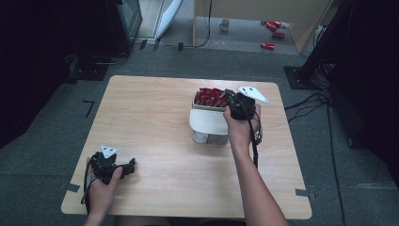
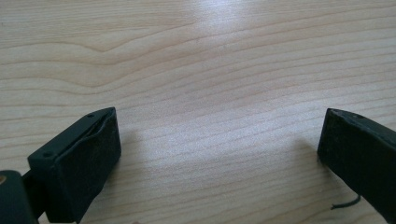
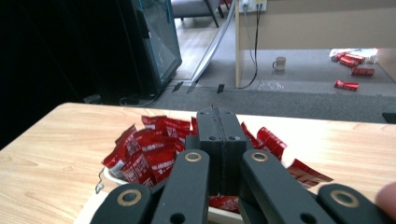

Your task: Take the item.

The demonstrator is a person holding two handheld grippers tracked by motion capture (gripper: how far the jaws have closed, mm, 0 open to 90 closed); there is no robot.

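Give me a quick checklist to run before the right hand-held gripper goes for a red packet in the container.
1. Right hand-held gripper open enough to take a packet: not ok, jaws pressed together.
2. Right hand-held gripper over the red packets: ok, it is above the pile.
3. Packets reachable in the white container: ok, heaped at the open top.
4. A packet already between the jaws: cannot tell, the closed jaws hide their tips.
5. Left hand-held gripper out of the way: ok, open over bare table, near the front left corner.

Overhead faces forward; claw cams close (shared table (image 1: 155, 122)).
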